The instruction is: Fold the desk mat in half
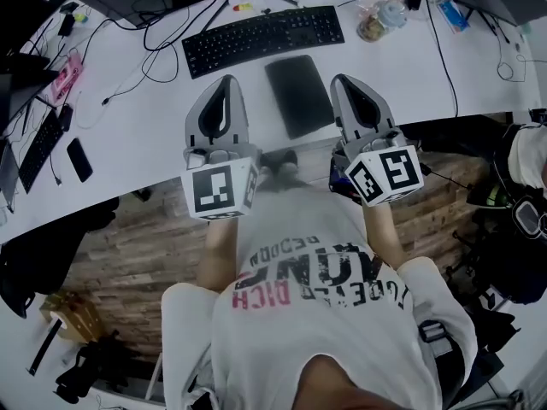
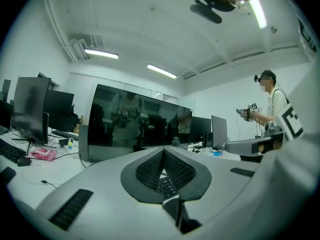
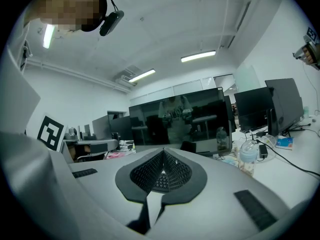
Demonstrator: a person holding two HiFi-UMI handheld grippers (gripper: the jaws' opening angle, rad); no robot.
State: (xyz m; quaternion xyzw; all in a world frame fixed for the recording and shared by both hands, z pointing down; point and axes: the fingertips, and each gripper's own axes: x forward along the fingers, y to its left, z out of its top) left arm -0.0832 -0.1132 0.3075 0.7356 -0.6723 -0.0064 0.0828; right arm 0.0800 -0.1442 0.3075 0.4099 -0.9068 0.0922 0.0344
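Observation:
A dark rectangular desk mat point(image 1: 297, 95) lies flat on the white desk point(image 1: 128, 156), just in front of the black keyboard point(image 1: 261, 39). My left gripper point(image 1: 224, 84) hovers to the mat's left and my right gripper point(image 1: 342, 82) to its right, both over the desk's near edge and apart from the mat. In the left gripper view the left gripper point(image 2: 163, 151) has its ribbed pads point(image 2: 150, 171) meeting, with nothing between them. The right gripper point(image 3: 163, 153) is likewise shut and empty. Neither gripper view shows the mat clearly.
A large dark monitor point(image 2: 132, 129) stands beyond the keyboard. A phone point(image 1: 79, 159), a second keyboard point(image 1: 38, 148) and a pink item point(image 1: 64, 77) lie at the left. A plastic bottle point(image 1: 385, 15) and cables point(image 1: 444, 49) sit at the back right. Another person point(image 2: 272, 101) stands far right.

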